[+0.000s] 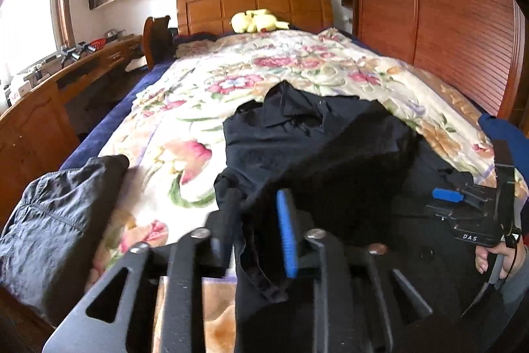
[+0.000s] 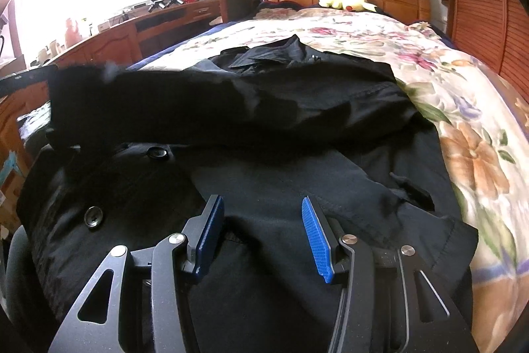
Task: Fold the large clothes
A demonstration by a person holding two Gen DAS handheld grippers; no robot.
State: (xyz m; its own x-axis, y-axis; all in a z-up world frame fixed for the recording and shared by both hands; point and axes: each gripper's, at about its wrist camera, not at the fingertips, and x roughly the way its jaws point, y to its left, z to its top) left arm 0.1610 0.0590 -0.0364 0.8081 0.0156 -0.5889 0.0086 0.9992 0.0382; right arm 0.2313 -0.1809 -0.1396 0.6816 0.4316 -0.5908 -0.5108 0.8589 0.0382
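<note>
We've got the bed (image 1: 185,108) with its floral blanket (image 2: 463,108), and the black coat (image 2: 264,128) spread across the near end, collar toward the headboard. A grey jacket (image 1: 56,220) sits bunched at the bed's left edge. Our left claw (image 1: 254,230) is clamped on a fold of the coat's dark fabric, blue pads pinching it. Our right claw (image 2: 263,237) has its jaws wide apart, gripping nothing, hovering right over the coat's lower part.
</note>
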